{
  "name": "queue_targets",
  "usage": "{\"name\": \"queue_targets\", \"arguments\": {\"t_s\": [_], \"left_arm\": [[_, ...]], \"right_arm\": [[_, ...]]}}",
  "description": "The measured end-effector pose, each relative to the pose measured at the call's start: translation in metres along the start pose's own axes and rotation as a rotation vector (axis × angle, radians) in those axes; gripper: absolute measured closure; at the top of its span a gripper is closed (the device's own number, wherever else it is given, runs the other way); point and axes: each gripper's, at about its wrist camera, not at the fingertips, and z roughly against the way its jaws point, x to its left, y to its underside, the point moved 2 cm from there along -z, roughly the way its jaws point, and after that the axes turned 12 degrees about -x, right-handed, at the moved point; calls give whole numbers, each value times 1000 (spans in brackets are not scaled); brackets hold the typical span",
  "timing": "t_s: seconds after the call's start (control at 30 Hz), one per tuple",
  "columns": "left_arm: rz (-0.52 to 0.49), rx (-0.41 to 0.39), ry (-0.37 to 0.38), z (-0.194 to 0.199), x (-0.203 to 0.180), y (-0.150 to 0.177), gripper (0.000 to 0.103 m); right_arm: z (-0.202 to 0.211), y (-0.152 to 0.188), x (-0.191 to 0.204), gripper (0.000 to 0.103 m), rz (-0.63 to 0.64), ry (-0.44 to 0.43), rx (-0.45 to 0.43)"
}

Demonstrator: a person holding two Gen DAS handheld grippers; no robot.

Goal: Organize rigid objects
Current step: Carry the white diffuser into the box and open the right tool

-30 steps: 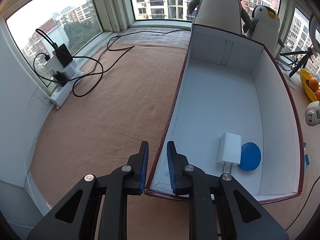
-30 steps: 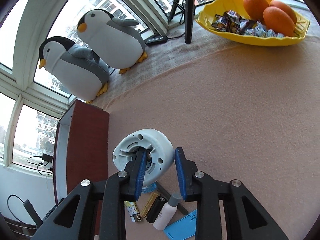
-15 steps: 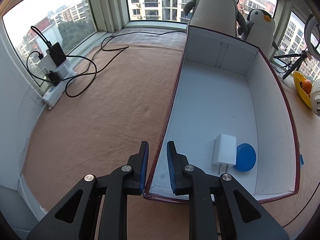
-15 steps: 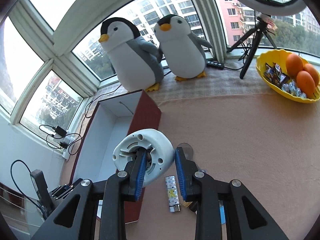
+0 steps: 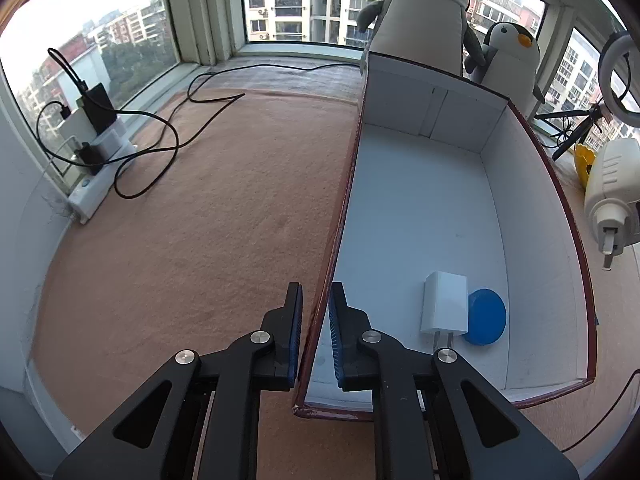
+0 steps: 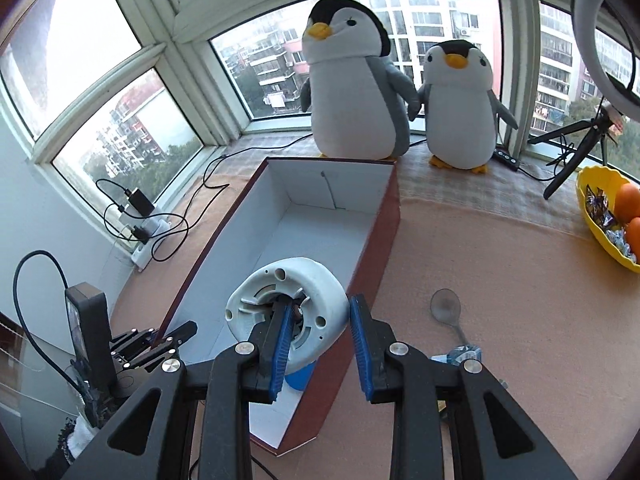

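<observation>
A long box point(image 5: 532, 132), dark red outside and white inside, lies on the tan carpet. Inside it a white charger point(image 5: 444, 308) rests beside a blue disc point(image 5: 486, 316). My left gripper point(image 5: 315, 300) straddles the box's left wall near the front corner. Its jaws are closing, and a thin gap still shows at the right pad. My right gripper point(image 6: 320, 304) is shut on the rim of a white round device point(image 6: 288, 300), one finger in its hollow. It holds the device over the box point(image 6: 384, 240). The device point(image 5: 612, 196) also shows at the right edge of the left wrist view.
Two plush penguins point(image 6: 356, 80) stand behind the box at the window. A yellow bowl point(image 6: 600, 216) of oranges and sweets sits at the right, beside a tripod point(image 6: 580, 144). A spoon point(image 6: 446, 306) lies right of the box. A power strip with cables point(image 5: 100, 152) is at the left.
My right gripper has rolled and carried the white device up from the carpet to above the box. The device has come into the left wrist view. The left gripper stayed on the wall.
</observation>
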Motion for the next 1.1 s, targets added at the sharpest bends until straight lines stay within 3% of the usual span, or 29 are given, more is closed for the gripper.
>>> {"name": "queue_targets", "arguments": {"t_s": [0.4, 0.93, 1.1], "left_arm": [[-10, -2, 44, -6, 5, -3, 96], [-23, -7, 71, -8, 4, -4, 98], [-23, -8, 70, -8, 5, -4, 98]], "right_arm": [[-28, 22, 48, 77, 127, 42, 57], [-34, 30, 66, 77, 177, 75, 59], [-27, 29, 58, 65, 146, 72, 42]]}}
